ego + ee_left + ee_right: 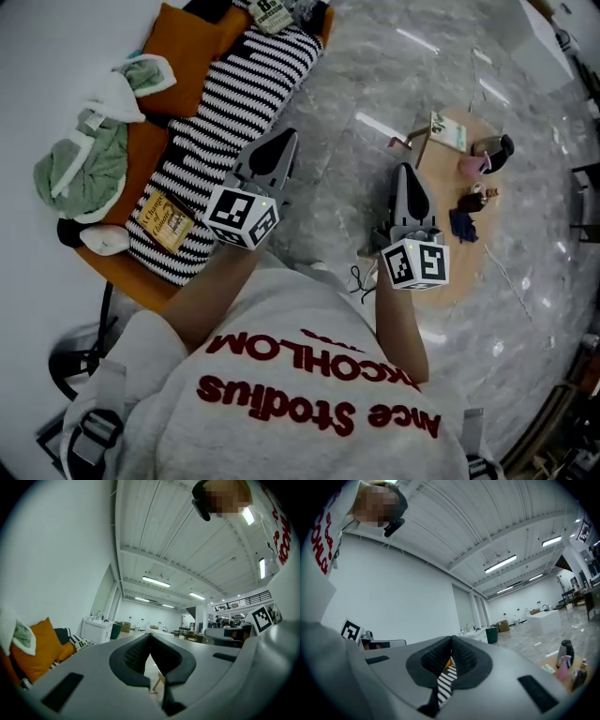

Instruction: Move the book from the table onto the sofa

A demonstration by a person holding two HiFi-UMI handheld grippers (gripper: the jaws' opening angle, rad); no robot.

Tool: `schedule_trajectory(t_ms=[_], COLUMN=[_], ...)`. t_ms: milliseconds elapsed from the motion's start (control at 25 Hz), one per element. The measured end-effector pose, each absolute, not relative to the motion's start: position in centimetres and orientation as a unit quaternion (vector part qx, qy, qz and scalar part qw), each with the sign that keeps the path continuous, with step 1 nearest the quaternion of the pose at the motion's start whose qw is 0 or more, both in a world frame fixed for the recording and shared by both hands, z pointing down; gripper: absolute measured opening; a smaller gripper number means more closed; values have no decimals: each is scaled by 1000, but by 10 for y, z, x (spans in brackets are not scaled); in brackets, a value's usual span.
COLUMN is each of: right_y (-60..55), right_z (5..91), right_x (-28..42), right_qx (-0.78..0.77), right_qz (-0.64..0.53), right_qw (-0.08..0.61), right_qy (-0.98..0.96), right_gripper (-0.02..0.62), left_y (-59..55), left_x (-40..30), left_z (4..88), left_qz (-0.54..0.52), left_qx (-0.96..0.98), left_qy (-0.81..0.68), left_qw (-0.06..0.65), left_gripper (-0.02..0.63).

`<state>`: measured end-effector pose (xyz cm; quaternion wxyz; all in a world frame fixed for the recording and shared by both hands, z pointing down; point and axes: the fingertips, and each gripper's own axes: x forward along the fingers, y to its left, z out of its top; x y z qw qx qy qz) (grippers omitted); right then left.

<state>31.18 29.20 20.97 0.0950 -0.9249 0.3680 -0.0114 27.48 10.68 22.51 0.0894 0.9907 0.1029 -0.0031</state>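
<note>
A tan book [169,220] lies on the black-and-white striped cushion [234,112] of the orange sofa [141,159] at the left. On the round wooden table [448,248] at the right, a light, book-like thing [447,131] stands at the far edge. My left gripper [284,141] is shut and empty, its tips over the striped cushion's right edge. Also shut and empty, my right gripper [407,171] hangs over the floor just left of the table. In the left gripper view the jaws [150,637] meet, and in the right gripper view [451,641] they meet too.
A green and white garment [89,150] lies on the sofa's left end, and a second book [272,14] at its far end. The table carries a dark bottle [565,651], a pink bottle [560,663] and small items. Grey marble floor [375,84] lies between sofa and table.
</note>
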Motion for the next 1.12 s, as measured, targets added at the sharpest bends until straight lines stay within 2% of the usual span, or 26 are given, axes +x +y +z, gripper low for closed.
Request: schedule_trajectory(t_ms=[320, 720, 1120], right_y=[396, 507, 573], right_z=[203, 207, 213], right_x=[308, 263, 246], right_qx=[-954, -984, -994], right_qz=[6, 19, 18], right_qw=[93, 90, 97], right_qy=[284, 154, 54], right_gripper=[26, 26, 26], left_y=[203, 317, 393], left_x=[304, 310, 326], left_z=[225, 233, 241], left_qz=[2, 11, 35], left_qx=[978, 946, 913], left_qy=[187, 309, 396], left_qw=[92, 96, 95], left_gripper=[17, 17, 17])
